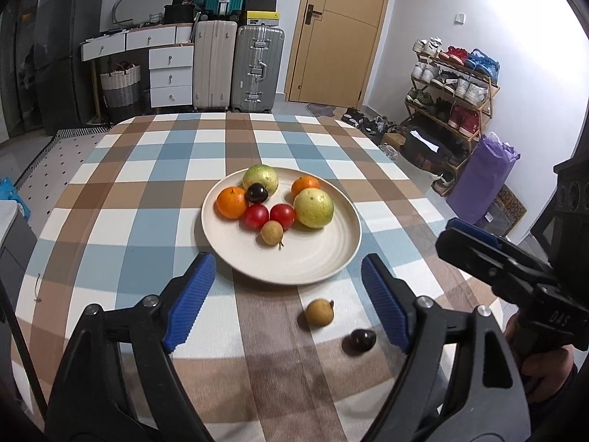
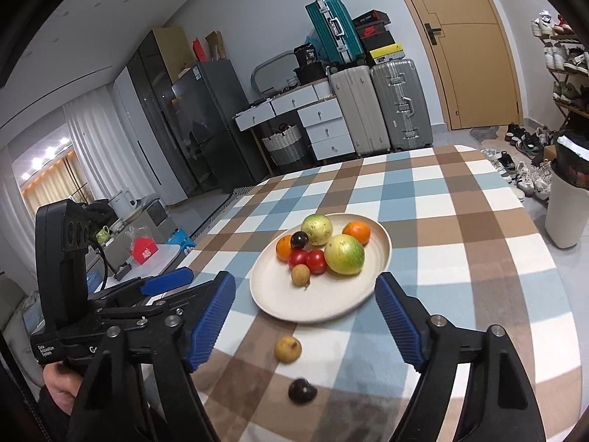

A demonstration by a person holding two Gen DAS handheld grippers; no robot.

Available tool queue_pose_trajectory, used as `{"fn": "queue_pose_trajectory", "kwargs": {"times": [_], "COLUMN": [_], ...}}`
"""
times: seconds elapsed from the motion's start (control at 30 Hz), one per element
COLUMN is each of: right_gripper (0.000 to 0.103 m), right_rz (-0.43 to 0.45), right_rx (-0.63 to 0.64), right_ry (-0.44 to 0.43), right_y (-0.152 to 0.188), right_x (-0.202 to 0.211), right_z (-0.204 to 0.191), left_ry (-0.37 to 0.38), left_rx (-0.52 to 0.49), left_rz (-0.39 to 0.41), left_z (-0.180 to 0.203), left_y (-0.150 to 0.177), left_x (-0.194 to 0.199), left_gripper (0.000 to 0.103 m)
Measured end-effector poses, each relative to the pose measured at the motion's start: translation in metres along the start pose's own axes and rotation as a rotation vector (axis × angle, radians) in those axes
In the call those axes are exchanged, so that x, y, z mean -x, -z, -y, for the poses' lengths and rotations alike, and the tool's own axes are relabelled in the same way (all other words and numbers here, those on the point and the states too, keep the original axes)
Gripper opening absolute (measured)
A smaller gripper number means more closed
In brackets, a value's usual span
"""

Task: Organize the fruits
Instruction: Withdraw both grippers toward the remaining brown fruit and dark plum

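Observation:
A cream plate [image 1: 324, 258] on the checked tablecloth holds two oranges [image 1: 232, 202], two yellow-green round fruits [image 1: 313, 208], two red tomatoes [image 1: 282, 216], a dark cherry [image 1: 256, 193] and a tan longan [image 1: 272, 232]. Nearer to me, a loose longan [image 1: 320, 312] and a loose dark cherry [image 1: 362, 339] lie on the cloth. My left gripper [image 1: 287, 261] is open over the plate's near rim, nothing between its fingers. My right gripper [image 2: 305, 278] is open too, above the same near rim, with the loose longan [image 2: 288, 348] and cherry [image 2: 302, 390] below it.
The table's [image 1: 110, 191] cloth hangs over rounded edges. Beyond it stand suitcases [image 1: 257, 68], white drawers [image 1: 171, 73], a basket [image 1: 120, 88], a wooden door [image 1: 338, 33], a shoe rack [image 1: 452, 84] and a purple bag [image 1: 478, 180]. A white bin [image 2: 565, 210] stands right of the table.

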State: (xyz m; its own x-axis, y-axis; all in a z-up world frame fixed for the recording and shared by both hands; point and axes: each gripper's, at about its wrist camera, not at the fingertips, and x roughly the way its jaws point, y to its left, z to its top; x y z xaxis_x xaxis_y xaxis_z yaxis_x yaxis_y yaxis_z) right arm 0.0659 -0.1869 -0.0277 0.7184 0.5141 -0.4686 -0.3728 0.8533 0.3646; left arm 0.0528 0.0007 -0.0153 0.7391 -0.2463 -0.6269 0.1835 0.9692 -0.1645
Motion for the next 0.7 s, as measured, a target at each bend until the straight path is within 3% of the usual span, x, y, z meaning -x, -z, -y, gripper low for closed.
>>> {"fn": "queue_pose_trajectory", "kwargs": {"times": [0.4,0.6,0.7], "right_gripper": [0.085,0.085,0.086], "right_rz": [-0.013,-0.027,-0.03], "right_rx": [0.002,0.011,0.016], "right_ry": [0.015,0.011,0.015], "right_y": [0.038,0.052,0.058], "right_x": [0.018,0.016,0.014], "right_z": [-0.003,-0.009,-0.011], "left_ry": [-0.045,-0.073,-0.081], "left_rx": [0.02,0.028,0.026], "left_rz": [0.002,0.01,0.019], "left_z": [-0.005,-0.012,-0.015], "left_y": [0.035,0.051,0.057], "left_x": [0.014,0.015,0.017], "left_gripper": [0.087,0.102,0.102]}}
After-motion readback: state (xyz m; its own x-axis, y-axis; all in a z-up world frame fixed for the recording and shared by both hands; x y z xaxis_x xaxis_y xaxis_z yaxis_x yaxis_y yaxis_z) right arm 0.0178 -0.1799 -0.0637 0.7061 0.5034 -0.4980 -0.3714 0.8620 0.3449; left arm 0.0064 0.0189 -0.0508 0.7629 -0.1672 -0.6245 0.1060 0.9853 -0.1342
